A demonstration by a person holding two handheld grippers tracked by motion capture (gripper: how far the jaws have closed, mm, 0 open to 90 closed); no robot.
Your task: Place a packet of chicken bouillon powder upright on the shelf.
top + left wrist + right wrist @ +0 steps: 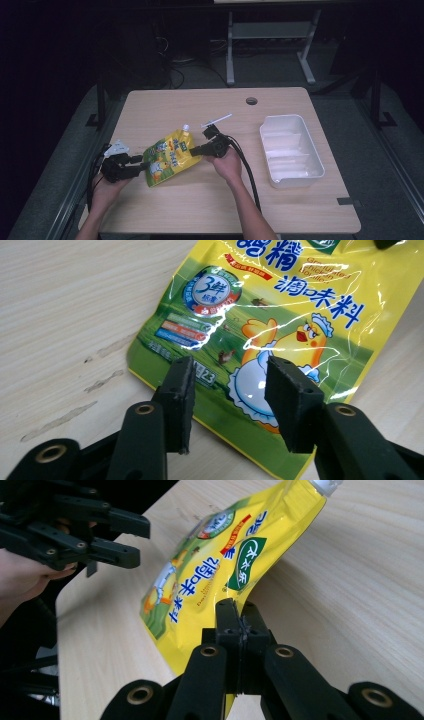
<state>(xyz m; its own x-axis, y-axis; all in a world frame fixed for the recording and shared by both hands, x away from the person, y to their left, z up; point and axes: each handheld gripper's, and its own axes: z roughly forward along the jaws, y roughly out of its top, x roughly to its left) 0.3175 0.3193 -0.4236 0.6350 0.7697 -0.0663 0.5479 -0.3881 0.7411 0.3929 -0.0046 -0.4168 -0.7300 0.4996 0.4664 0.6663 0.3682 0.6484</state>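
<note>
Right gripper pinches the pouch edge while the left one stands apart at the bottom corner.

The glossy yellow and green spouted plastic pouch (pixel 169 156) lies on the light wooden table (pixel 210 200), a little left of its middle, with the white cap toward the far side. The right gripper (pixel 192 151) has its black jaws pressed together on the pouch's side edge, so this side is tilted up from the wood, probably to carry it. The left gripper (pixel 141 164) has its jaws half apart over the lower corner and the pads do not press it; it seems to leave the pouch to the other hand. The white rectangular plastic tray (pixel 316 162) stands well apart at the right, maybe the destination.
</note>
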